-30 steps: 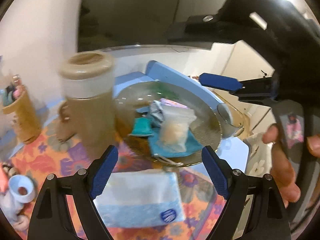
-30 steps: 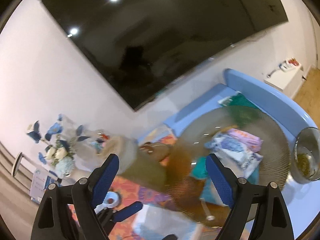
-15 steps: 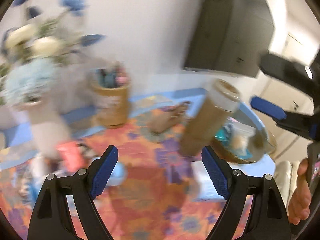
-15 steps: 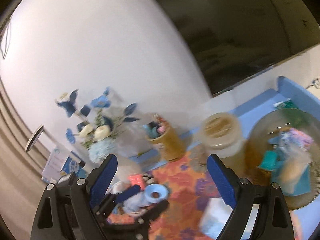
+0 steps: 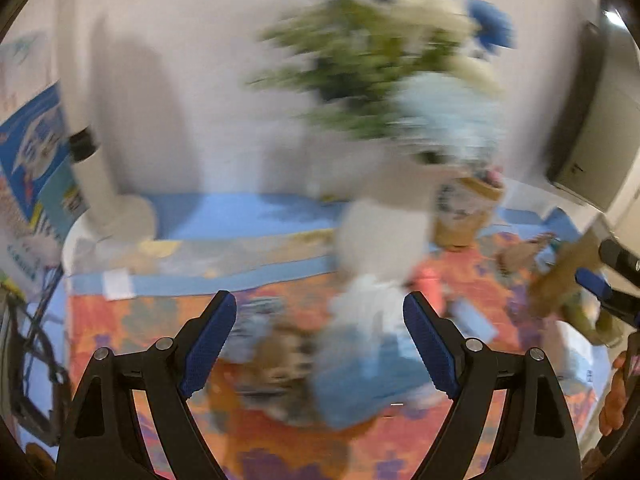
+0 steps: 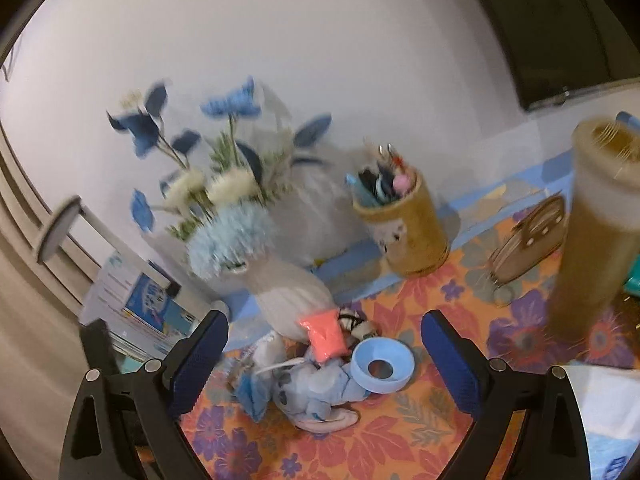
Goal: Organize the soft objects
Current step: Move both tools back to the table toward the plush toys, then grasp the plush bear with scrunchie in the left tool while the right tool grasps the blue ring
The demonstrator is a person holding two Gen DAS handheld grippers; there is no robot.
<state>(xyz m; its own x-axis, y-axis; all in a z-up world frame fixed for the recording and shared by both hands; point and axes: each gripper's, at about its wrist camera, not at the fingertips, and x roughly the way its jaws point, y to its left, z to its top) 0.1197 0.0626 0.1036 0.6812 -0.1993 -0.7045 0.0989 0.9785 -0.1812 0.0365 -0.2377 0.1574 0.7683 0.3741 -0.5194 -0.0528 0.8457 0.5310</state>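
Observation:
In the right wrist view a pile of soft things lies on the floral tablecloth [image 6: 400,432] at the foot of the flower vase: a blue plush toy [image 6: 308,394], a coral-pink packet [image 6: 324,336] and a light blue ring-shaped piece [image 6: 382,366]. My right gripper [image 6: 326,364] hovers in front of the pile, its jaws opening, with nothing gripped. The left wrist view is badly blurred. My left gripper [image 5: 318,344] stands open over the cloth, with a blurred blue soft thing [image 5: 360,376] lying beyond and between its fingers, untouched.
A white vase of blue and white flowers [image 6: 288,292] stands behind the pile. To its right are a tan pen holder [image 6: 408,236], a small brown bag-shaped piece [image 6: 528,240] and a tall jar with a tan lid [image 6: 596,220]. A tissue pack [image 6: 600,412] lies at the lower right.
Both views have swung left, away from the glass plate of packets, to the vase and the pile by it. The right jaws stand a little wider.

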